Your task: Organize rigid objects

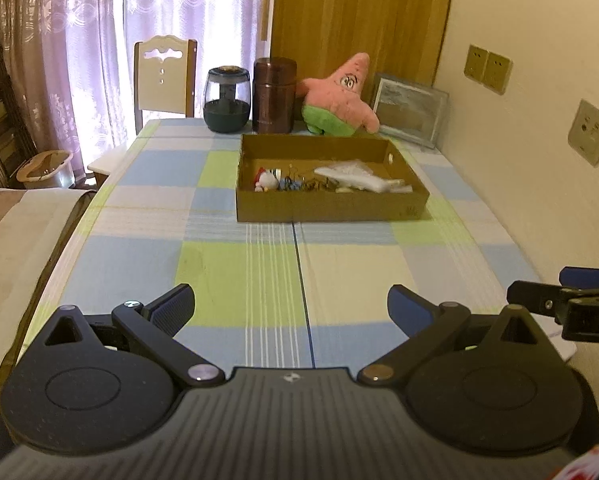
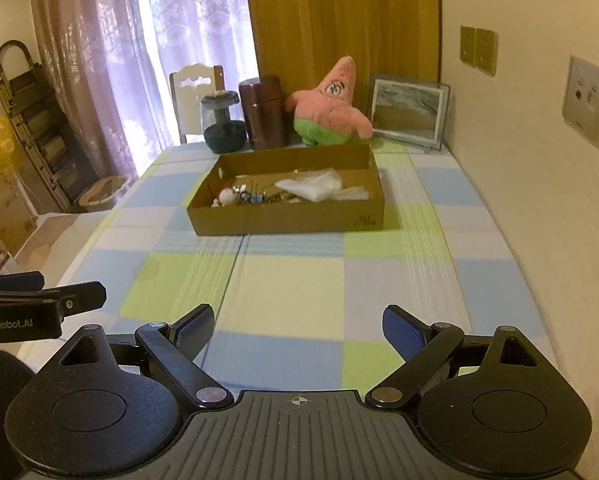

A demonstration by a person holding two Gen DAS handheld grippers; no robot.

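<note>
Cardboard tray [image 1: 331, 208] of small items [image 1: 283, 184] sits well ahead of both: left gripper [image 1: 290, 312] and right gripper [image 2: 298, 330] spread, empty.

Home, dining-room type space. Desk [image 1: 259, 264] covered in a checked blue, green and cream cloth, pushed against a cream wall with sockets [image 1: 590, 131]. Wooden dining chair [image 1: 164, 76] at the far edge, lace curtains [image 1: 99, 40] over a bright window behind it, wooden door [image 1: 359, 20] beside. Along the far edge: plush pink starfish [image 1: 339, 98], framed picture [image 1: 409, 108] leaning in the far right corner, brown canister [image 1: 273, 96], glass jar [image 1: 225, 98]. Folding rack [image 2: 31, 128] by the left wall.
</note>
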